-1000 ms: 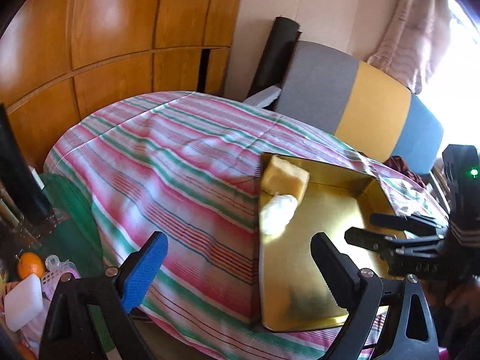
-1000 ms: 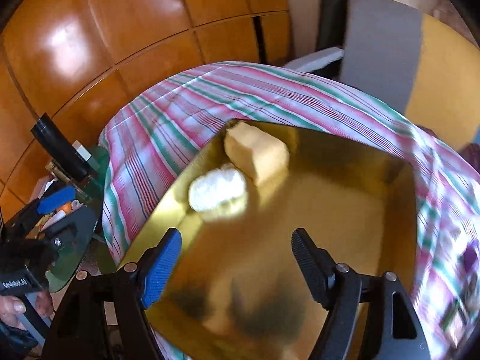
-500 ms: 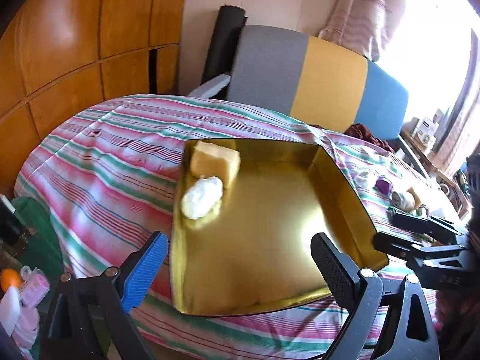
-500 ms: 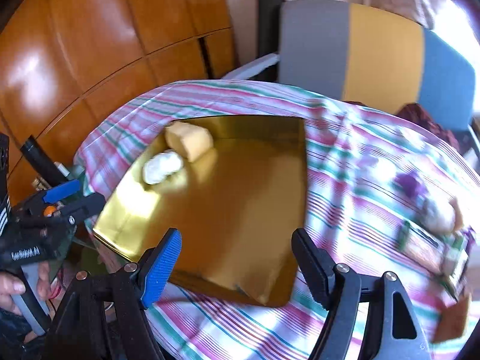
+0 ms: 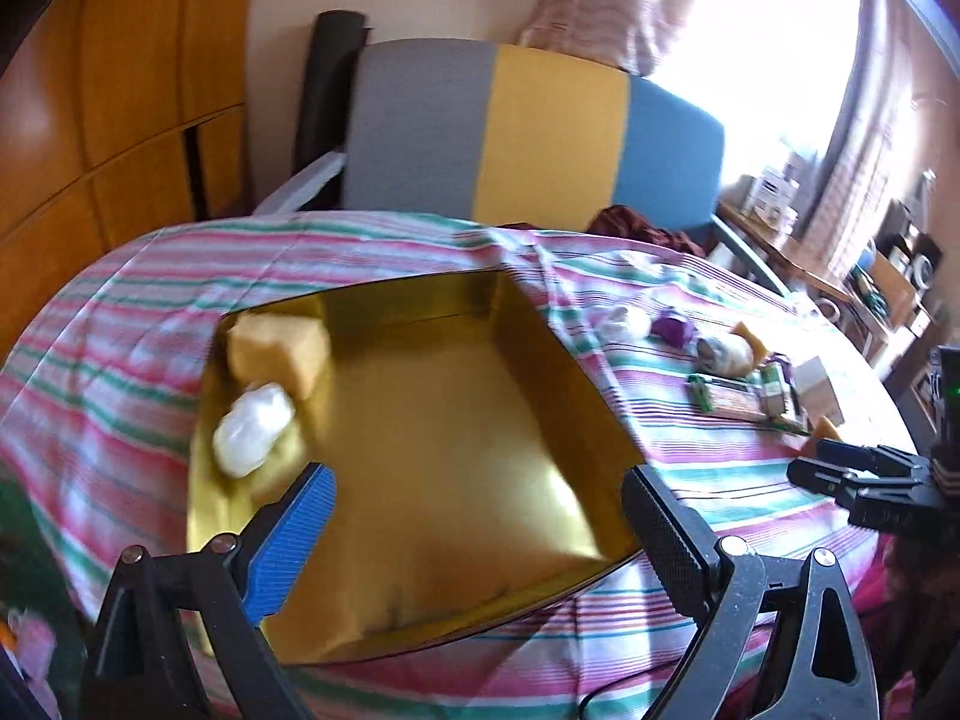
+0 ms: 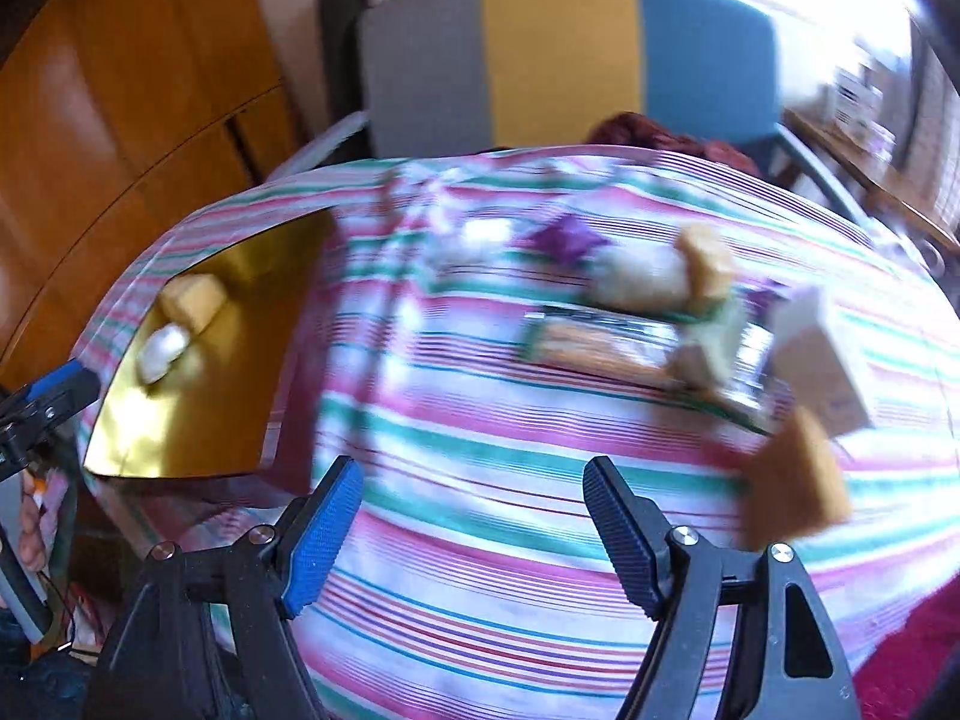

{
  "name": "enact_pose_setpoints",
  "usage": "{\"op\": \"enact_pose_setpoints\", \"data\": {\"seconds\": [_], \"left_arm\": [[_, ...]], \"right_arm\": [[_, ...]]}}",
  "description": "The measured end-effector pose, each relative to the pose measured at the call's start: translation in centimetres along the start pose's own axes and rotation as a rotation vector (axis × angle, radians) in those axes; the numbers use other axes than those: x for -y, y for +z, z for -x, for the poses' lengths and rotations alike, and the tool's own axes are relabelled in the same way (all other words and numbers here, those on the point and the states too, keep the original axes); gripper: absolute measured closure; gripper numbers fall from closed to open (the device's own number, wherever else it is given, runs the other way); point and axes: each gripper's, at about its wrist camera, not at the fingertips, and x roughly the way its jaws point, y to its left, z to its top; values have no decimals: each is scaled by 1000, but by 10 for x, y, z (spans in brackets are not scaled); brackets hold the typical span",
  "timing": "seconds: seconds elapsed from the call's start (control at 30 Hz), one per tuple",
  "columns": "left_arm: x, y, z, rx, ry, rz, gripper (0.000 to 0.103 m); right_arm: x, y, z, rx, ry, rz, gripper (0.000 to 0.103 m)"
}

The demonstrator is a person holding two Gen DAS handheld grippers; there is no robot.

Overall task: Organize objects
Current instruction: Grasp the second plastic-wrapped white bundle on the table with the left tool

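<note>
Gold tray sits toward the left edge of the striped tablecloth, holding a yellow sponge and a white bundle in its far-left corner. That looks like two things sorted. Toward the right edge the purple piece, snack packet and white box lie loose, still to move. Left gripper and right gripper both stand apart, empty.

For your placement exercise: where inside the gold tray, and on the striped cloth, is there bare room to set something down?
Most of the gold tray is bare; only its far left corner holds the yellow block and white bundle. The cloth strip nearest the right gripper is free. The far right cluster is crowded.
</note>
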Motion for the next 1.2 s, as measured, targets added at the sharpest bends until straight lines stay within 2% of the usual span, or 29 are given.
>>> {"op": "enact_pose_setpoints", "data": {"seconds": [0.23,0.37,0.43,0.5,0.57,0.77,0.9,1.2], "left_arm": [[42,17,-17,-15,-45,-96,7],[63,32,-28,-25,-63,-147,7],[73,43,-35,-32,-74,-165,11],[85,56,-46,-37,-81,-185,12],[96,69,-61,-48,-76,-207,17],[127,100,-130,-157,-65,-280,31],[140,110,-180,-234,-39,-296,31],[163,122,-258,-321,-2,-346,31]], "right_arm": [[65,6,25,61,-95,-136,26],[90,10,27,96,-118,-197,26],[103,11,27,110,-115,-227,26],[115,9,27,124,-100,-262,26],[124,7,26,134,-73,-299,26],[150,-1,22,146,40,-435,25],[161,-6,20,153,82,-497,25],[160,-5,13,125,120,-496,25]]}}
